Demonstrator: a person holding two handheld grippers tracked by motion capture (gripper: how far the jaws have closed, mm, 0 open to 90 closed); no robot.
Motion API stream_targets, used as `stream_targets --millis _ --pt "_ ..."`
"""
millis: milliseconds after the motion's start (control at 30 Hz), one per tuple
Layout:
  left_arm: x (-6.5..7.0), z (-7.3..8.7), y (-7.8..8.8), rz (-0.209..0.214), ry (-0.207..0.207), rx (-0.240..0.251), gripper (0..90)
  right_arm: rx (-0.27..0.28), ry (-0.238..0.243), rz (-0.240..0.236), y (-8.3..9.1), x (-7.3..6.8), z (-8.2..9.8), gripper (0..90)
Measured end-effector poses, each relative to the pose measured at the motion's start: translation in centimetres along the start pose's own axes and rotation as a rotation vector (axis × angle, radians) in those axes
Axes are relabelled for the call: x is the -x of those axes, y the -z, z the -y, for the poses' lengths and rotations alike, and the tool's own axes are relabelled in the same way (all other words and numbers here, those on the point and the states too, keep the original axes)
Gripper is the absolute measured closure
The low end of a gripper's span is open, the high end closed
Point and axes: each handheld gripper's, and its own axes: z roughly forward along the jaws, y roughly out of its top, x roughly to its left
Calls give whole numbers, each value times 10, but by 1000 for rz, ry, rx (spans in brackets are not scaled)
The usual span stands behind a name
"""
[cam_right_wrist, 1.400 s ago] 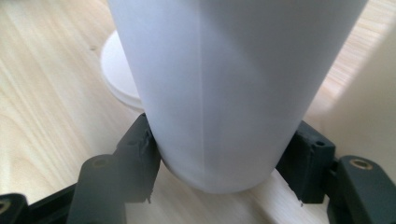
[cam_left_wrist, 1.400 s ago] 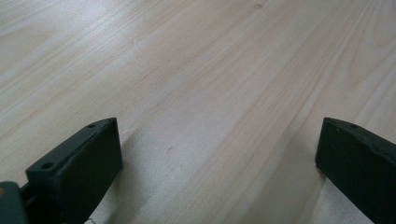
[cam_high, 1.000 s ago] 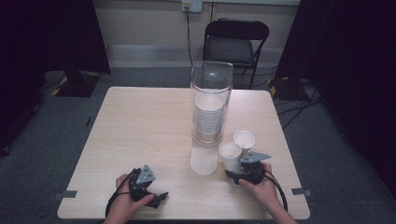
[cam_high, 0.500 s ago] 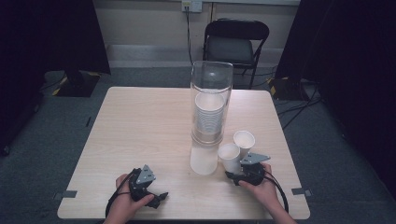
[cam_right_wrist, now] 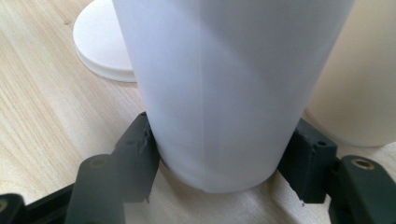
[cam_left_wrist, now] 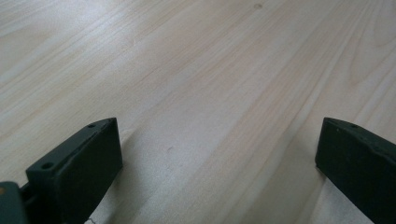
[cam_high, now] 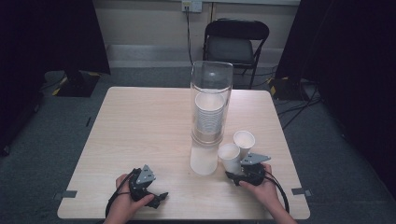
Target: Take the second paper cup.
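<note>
1. My right gripper [cam_right_wrist: 219, 163] has its two black jaws pressed against the base of a white paper cup [cam_right_wrist: 224, 88], one on each side; the cup stands upright on the table [cam_high: 140, 121] with its bottom still on the wood.
2. From the high view, that cup [cam_high: 229, 156] sits just in front of my right gripper [cam_high: 243, 171], near the table's right front corner.
3. My left gripper [cam_left_wrist: 219, 158] has its jaws spread wide with nothing between them, just bare wood grain; it rests low over the table's front left part [cam_high: 148, 190], well apart from the cups.
4. A second paper cup [cam_high: 244, 140] stands upright just behind and to the right of the held one, touching or nearly so.
5. Left of the held cup stands a tall clear tube [cam_high: 210, 116] on a white base, with a stack of paper cups [cam_high: 208, 116] inside it.
6. Beyond the table, a black folding chair [cam_high: 236, 42] faces the far edge.
</note>
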Motion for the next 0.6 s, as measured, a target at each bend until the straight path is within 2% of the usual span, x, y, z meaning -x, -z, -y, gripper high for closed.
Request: stream_targets --millis 533,600 --pt "0 0 0 0 0 1 0 3 0 8 3 0 3 367" --pt "0 0 0 0 1 1 0 13 40 21 5 -1 4 369"
